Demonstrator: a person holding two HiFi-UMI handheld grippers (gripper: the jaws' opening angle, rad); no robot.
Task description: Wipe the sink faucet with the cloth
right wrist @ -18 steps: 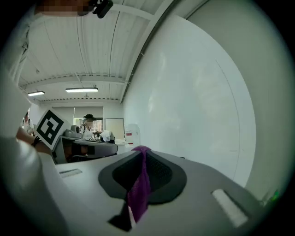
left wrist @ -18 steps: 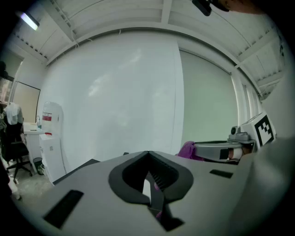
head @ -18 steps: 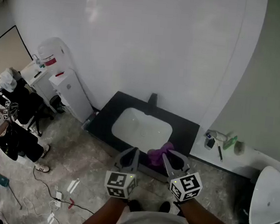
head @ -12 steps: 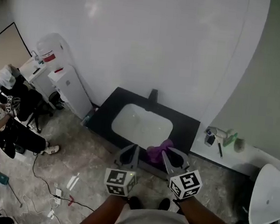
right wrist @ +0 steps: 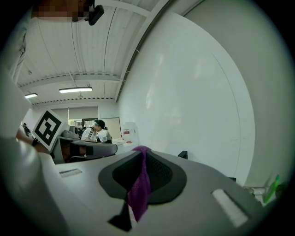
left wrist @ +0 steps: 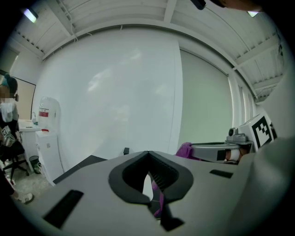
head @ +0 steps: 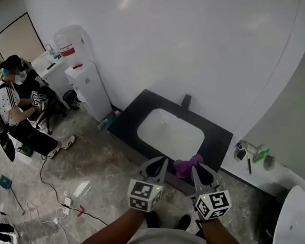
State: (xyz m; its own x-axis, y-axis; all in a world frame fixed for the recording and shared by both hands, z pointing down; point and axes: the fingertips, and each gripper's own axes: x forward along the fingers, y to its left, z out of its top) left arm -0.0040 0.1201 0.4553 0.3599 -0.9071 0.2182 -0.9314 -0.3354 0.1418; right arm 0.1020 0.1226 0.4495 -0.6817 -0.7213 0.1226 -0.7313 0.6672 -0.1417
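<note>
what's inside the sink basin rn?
The basin looks bare white, with nothing in it that shows. The faucet stands at its far rim. The near edge of the counter is partly covered by the cloth clamped in the right gripper.

Bright even light, soft focus, fisheye edges

Head view looks steeply down from high above the counter point(head: 219, 145), from beyond its front edge; each gripper view sits low, looking level along its jaws toward the wall point(left wrist: 115, 92); all three share the faucet point(head: 185, 101); the left one also catches the cloth point(left wrist: 185, 148).
</note>
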